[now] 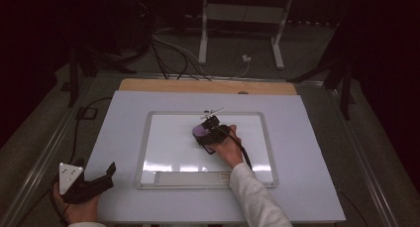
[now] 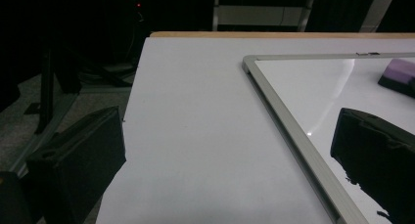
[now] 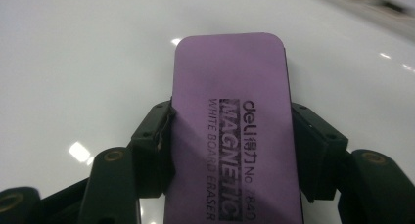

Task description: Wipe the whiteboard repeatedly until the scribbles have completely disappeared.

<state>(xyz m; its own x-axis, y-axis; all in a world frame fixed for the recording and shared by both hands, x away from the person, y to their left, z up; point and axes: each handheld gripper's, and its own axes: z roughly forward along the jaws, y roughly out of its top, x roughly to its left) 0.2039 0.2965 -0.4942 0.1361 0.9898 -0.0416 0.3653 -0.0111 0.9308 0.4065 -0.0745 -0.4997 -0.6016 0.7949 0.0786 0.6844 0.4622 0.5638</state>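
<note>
Purple eraser (image 3: 235,136) clamped between right gripper (image 3: 230,150) jaws, flat on whiteboard (image 1: 163,138). Left gripper (image 1: 91,182) spread wide, empty, at table (image 1: 114,138) corner.

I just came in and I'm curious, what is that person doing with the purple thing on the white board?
A person holds tongs in each hand. The right tongs are shut on a purple rectangular magnetic whiteboard eraser, which sits on the silver-framed whiteboard near its top middle. The board's surface looks clean. The left tongs are open, near the table's front left corner, holding nothing.
</note>
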